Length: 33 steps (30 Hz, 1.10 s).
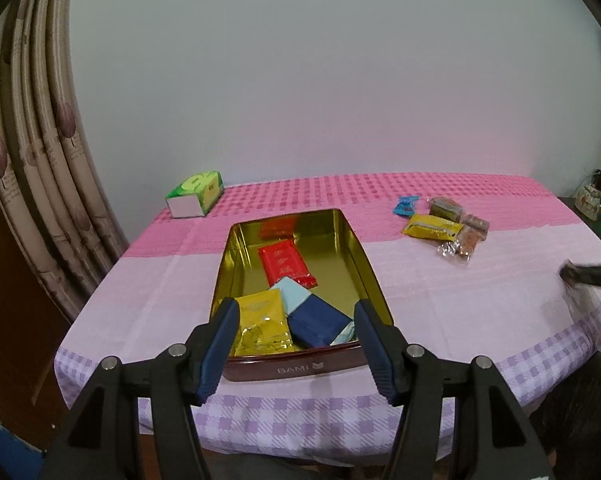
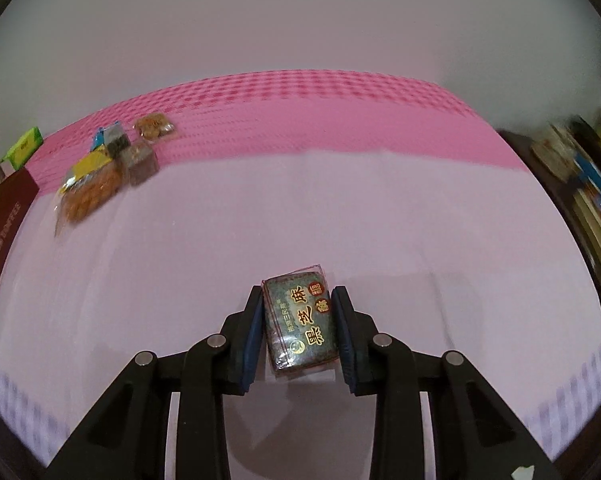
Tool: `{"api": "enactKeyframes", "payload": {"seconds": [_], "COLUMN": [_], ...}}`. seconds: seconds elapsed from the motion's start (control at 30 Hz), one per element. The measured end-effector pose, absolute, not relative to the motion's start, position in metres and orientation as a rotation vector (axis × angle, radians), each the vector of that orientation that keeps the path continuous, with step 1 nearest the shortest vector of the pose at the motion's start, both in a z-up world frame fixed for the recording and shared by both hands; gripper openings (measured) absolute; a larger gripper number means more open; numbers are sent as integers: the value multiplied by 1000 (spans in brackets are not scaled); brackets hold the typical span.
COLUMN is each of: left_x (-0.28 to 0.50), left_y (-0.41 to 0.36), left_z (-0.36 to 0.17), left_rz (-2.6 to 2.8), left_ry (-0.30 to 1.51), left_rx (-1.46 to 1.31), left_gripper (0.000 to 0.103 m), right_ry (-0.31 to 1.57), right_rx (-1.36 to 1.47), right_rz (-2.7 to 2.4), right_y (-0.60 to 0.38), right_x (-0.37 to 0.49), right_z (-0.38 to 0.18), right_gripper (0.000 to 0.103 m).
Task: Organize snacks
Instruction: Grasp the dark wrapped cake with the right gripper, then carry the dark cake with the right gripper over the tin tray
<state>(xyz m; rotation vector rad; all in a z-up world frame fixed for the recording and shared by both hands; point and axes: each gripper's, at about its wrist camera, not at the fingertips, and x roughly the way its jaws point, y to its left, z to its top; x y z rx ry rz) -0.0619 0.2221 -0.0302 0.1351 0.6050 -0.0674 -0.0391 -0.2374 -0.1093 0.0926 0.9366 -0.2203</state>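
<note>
A gold-lined tin (image 1: pixel 364 264) marked BAMI stands on the pink cloth and holds a red packet (image 1: pixel 284 266), a yellow packet (image 1: pixel 262 322) and a dark blue packet (image 1: pixel 318 322). My left gripper (image 1: pixel 296 320) is open and empty, hovering over the tin's near end. My right gripper (image 2: pixel 298 300) is shut on a dark green snack packet (image 2: pixel 300 320) with gold lettering, held just above the cloth. A pile of loose snacks (image 1: pixel 446 230) lies right of the tin; it also shows in the right wrist view (image 2: pixel 108 168). The right gripper (image 1: pixel 584 274) shows blurred at the far right.
A green tissue box (image 1: pixel 196 194) lies at the table's back left. A curtain (image 1: pixel 40 152) hangs at the left. A dark red tin lid (image 2: pixel 2 224) lies at the left of the right wrist view. Shelves with books (image 2: pixel 588 184) stand at the right.
</note>
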Motion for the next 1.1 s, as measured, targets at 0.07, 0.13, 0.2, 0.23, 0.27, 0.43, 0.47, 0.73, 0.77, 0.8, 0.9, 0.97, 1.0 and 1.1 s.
{"api": "enactKeyframes", "payload": {"seconds": [0.07, 0.13, 0.2, 0.23, 0.27, 0.43, 0.47, 0.73, 0.77, 0.8, 0.9, 0.97, 1.0, 1.1], "left_x": [-65, -66, -67, -68, -70, -79, -80, -73, -72, -72, -69, -68, -67, -67], "left_y": [222, 222, 222, 222, 222, 229, 232, 265, 271, 276, 296, 314, 321, 349], "left_z": [-28, -26, -25, -24, -23, -11, -9, -6, -6, -6, -4, -1, 1, 6], "left_rz": [-63, -57, -52, -49, -45, -35, -32, 68, 87, 102, 183, 236, 253, 327], "left_ry": [598, 595, 597, 597, 596, 555, 553, 592, 596, 598, 592, 582, 580, 568], "left_rx": [128, 125, 123, 124, 124, 87, 72, -30, -47, -58, -78, -96, -103, -139], "left_gripper": [61, 61, 61, 61, 61, 61, 61, 61, 61, 61, 61, 61, 61, 61], "right_ry": [933, 926, 928, 933, 936, 860, 835, 755, 755, 756, 758, 754, 753, 747], "right_rx": [102, 139, 146, 139, 134, 44, 9, -135, -138, -133, -143, -165, -172, -186], "right_rz": [-244, -266, -284, -291, -293, -264, -243, -81, -52, -33, 20, 57, 72, 99], "right_y": [-241, -247, -250, -250, -250, -221, -205, -92, -74, -63, -31, -9, 2, 27], "right_x": [-68, -90, -107, -111, -114, -119, -117, -86, -78, -73, -57, -49, -44, -34], "right_z": [-108, -106, -104, -102, -97, -49, -34, 12, 14, 15, 17, 20, 23, 30], "right_gripper": [29, 29, 29, 29, 29, 29, 29, 29, 29, 29, 29, 29, 29, 29]}}
